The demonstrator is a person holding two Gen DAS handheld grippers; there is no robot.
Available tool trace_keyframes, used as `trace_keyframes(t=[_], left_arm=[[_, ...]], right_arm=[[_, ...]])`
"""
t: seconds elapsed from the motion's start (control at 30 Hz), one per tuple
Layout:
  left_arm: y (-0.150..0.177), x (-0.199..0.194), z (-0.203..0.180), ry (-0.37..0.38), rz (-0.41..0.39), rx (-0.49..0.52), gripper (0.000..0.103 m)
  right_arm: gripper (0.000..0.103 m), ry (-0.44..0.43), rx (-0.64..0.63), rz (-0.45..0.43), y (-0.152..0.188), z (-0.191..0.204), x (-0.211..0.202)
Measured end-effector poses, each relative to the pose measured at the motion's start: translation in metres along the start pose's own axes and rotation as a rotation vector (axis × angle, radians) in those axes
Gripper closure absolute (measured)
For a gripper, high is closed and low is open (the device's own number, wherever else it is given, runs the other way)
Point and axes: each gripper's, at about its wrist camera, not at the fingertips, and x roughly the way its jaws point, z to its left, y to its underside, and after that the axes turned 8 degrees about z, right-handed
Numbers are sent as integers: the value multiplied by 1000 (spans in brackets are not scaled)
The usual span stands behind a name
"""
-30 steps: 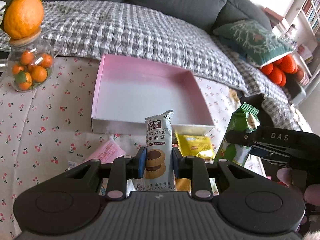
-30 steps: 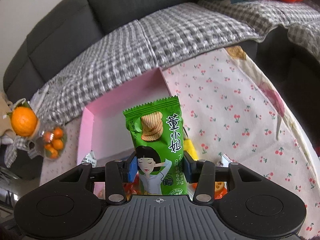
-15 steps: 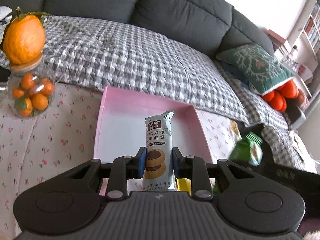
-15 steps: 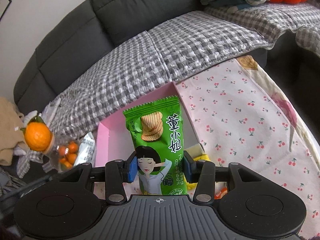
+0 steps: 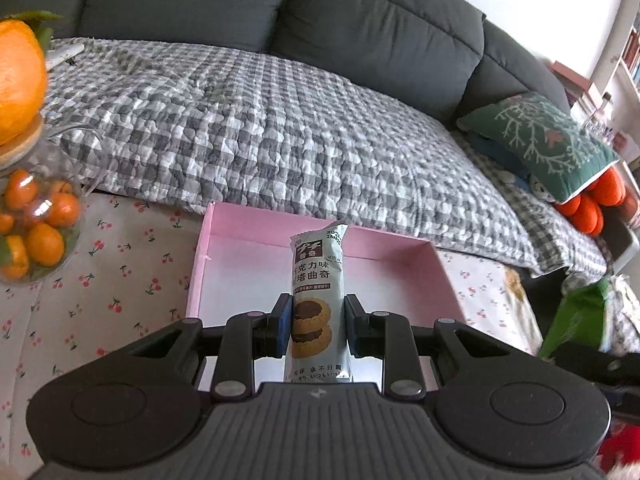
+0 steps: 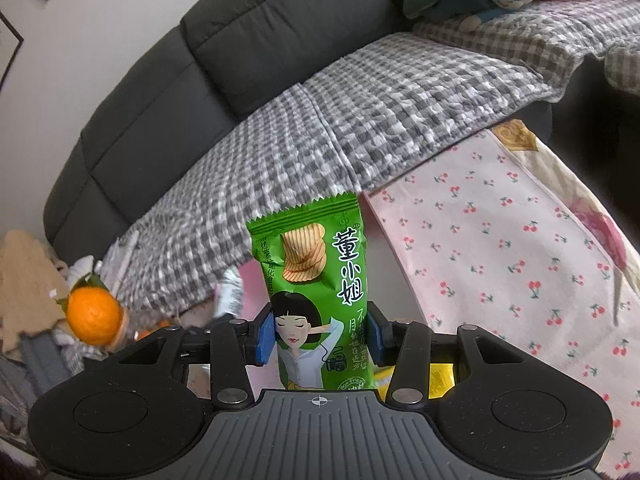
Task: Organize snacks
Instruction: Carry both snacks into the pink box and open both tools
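1. In the left wrist view, one pale grey-green cookie packet (image 5: 317,304) is pinched upright between the jaws of the left gripper (image 5: 316,322), at lower centre of the frame.
2. Behind that packet, one pink box (image 5: 244,276) is seen in the middle of the frame, on a cherry-print tablecloth (image 5: 120,280).
3. In the right wrist view, one green chip bag (image 6: 316,292) is clamped upright between the blue pads (image 6: 265,334) of the right gripper (image 6: 320,336), at lower centre.
4. The same green bag is glimpsed, blurred, at the right edge of the left wrist view.
5. One glass jar of small oranges (image 5: 34,224) is seen at the left edge, with one large orange (image 5: 18,80) on its lid.
6. One yellow packet (image 6: 438,378) is partly seen under the right gripper's finger.
7. A grey checked blanket (image 5: 260,140) is spread over the dark sofa (image 5: 360,36) across the top.
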Motion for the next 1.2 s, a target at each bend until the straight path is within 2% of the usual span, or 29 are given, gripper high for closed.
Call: trace_keyframes(t=[0.2,0.3,0.47,0.63,1.0,1.13,1.2], left_arm=[[5,21,5,-40,22,17,78],[8,27,6,-65,28,15,74],[9,23,3,-92,24,31,50],[10,23,-1,-131,27,77,39],[14,32,-2,-163,64,114,33],[13,39,1,-172,72,114,31],[13,40,1,-176,76,113,29]], right_arm=[[59,-34,9,-20,-5,-1,14],[59,-33,12,-19,-6,-3,23],[59,-13,13,-4,-11,-7,43],[59,25,-32,21,-18,-6,69],[59,62,-133,43,-30,12,107],[56,83,-144,42,-31,13,110],[51,93,-143,37,-31,13,110]])
